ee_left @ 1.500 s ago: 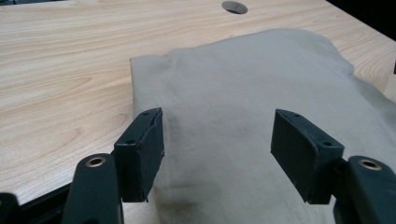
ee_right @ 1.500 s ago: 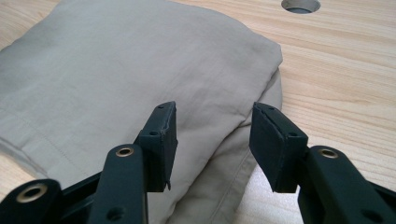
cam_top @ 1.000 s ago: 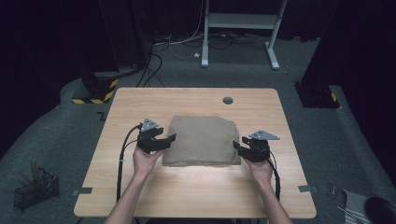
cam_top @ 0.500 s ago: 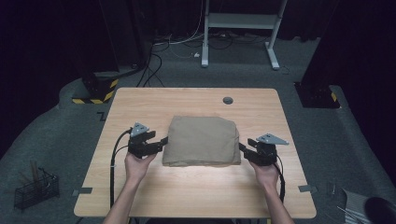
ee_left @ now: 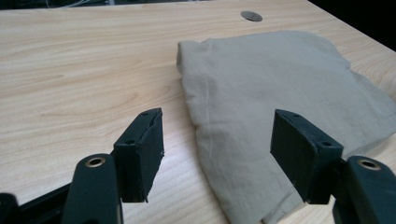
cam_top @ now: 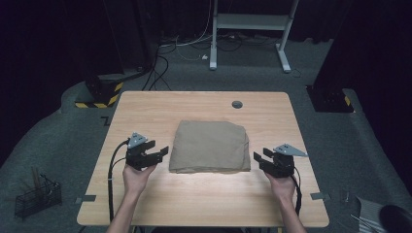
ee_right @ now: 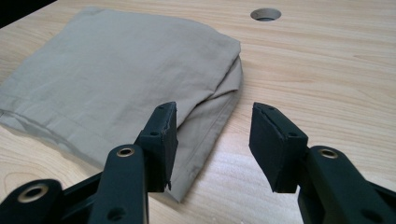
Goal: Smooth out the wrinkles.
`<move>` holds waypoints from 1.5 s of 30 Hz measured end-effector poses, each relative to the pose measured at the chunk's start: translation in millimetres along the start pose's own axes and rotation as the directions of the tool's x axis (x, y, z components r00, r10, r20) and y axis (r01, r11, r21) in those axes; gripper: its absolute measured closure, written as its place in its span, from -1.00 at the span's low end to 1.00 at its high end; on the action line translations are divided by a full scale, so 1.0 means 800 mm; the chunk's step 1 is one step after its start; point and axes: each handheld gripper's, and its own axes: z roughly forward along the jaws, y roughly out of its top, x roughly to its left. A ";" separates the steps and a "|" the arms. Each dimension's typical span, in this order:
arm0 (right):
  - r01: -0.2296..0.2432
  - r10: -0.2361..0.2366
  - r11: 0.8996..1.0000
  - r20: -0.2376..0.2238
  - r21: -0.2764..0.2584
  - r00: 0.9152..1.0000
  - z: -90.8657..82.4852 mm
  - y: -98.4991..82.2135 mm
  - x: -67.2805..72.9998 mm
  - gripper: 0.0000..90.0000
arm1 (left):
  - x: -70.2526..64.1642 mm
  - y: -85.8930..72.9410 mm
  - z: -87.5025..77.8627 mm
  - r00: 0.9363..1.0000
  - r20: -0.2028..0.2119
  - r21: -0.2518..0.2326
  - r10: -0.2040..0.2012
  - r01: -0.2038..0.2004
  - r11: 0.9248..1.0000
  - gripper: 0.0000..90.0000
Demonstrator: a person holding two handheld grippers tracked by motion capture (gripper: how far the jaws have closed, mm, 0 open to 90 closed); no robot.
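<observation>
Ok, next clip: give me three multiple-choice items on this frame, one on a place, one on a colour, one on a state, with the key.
1. Where does the folded cloth lie?
A. between the two tongs
B. on the floor
C. at the table's far left corner

2. What colour is the cloth?
A. red
B. khaki beige
C. blue

3. How do the left tongs stand?
A. shut on the cloth
B. shut, empty
C. open, empty

Key: 1 A, the high view shows it mid-table between the left tongs and the right tongs; 2 B, beige in all views; 3 C, jaws stand apart with nothing gripped.
</observation>
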 end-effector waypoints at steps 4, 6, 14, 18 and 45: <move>-0.007 0.007 1.000 0.002 -0.001 1.000 -0.004 -0.005 -0.001 0.14 | 0.002 -0.008 -0.005 1.000 -0.007 0.005 -0.006 0.006 1.000 -0.23; -0.008 0.008 1.000 0.003 0.000 1.000 -0.006 -0.008 -0.001 0.14 | 0.003 -0.011 -0.007 1.000 -0.012 0.007 -0.005 0.005 1.000 -0.23; -0.026 0.025 1.000 0.011 0.018 1.000 -0.013 -0.022 -0.006 0.15 | 0.009 -0.026 -0.014 0.999 -0.033 0.023 -0.009 0.009 1.000 -0.23; -0.037 0.036 0.999 0.020 0.025 0.999 -0.014 -0.030 -0.009 0.15 | 0.010 -0.034 -0.014 0.999 -0.041 0.033 -0.016 0.018 0.999 -0.23; -0.019 0.000 0.988 0.125 0.154 0.992 0.012 -0.057 -0.027 0.14 | 0.030 -0.075 0.009 0.986 -0.169 0.128 -0.006 0.028 0.991 -0.24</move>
